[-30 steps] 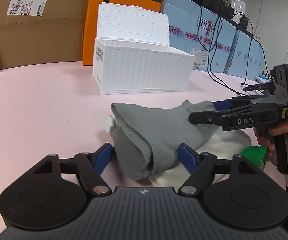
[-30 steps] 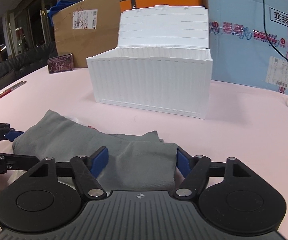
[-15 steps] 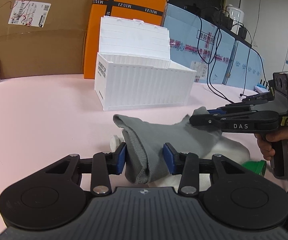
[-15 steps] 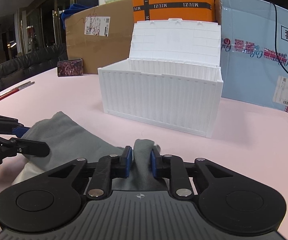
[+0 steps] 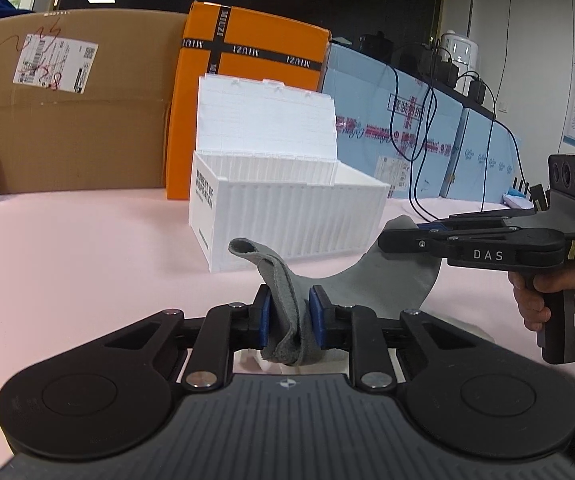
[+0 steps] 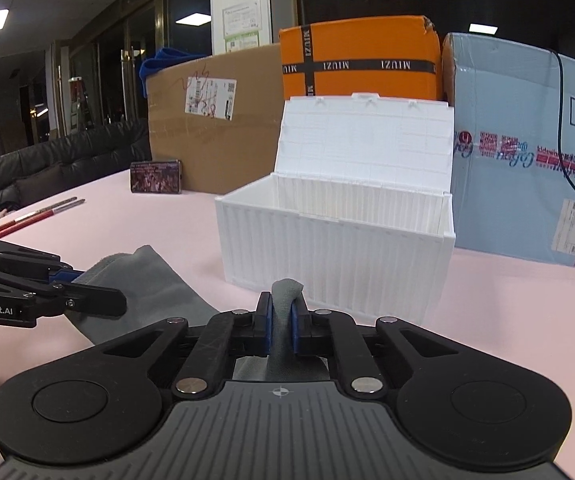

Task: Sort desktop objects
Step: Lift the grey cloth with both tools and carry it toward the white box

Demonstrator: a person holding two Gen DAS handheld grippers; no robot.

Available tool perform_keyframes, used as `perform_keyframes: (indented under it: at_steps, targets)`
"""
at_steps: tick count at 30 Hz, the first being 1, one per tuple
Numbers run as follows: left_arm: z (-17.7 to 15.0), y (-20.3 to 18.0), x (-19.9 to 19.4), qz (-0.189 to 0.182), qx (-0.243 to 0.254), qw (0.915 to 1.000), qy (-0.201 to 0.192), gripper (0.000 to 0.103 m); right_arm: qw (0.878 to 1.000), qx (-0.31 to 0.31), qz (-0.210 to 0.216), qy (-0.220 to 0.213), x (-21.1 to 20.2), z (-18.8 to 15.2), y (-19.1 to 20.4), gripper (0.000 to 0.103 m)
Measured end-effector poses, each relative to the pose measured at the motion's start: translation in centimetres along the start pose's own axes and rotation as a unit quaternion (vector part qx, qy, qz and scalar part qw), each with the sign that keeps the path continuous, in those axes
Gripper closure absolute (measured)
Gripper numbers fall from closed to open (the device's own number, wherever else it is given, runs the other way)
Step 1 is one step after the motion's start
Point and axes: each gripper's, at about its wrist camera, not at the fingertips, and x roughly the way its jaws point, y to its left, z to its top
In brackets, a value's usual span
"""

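Now both grippers are pinching the grey cloth (image 5: pixel 287 320), left gripper (image 5: pixel 287 322) and right gripper (image 6: pixel 282 330) each clamping a bunched end just off the pink table (image 5: pixel 67 248), so lifting evenly toward the open white container box (image 6: pixel 327 256) seems wisest.

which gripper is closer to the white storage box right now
Right. The right gripper, shut on the grey cloth, sits just short of the white storage box. The left gripper, clamping the cloth's other end, is farther back.
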Motion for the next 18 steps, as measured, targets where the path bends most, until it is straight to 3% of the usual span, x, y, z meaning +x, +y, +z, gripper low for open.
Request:
perform_keyframes:
  at_steps: [9, 18]
  targets:
    - [3.4, 0.5, 0.4, 0.003, 0.016, 0.9986, -0.051, 0.085, 0.998, -0.006, -0.01, -0.068, -0.7, 3.0, -0.2, 0.094]
    - [6.2, 1.5, 3.3, -0.016, 0.004, 0.9975, -0.069, 0.085, 0.993, 0.001, -0.021, -0.112, 0.3, 5.3, -1.4, 0.094]
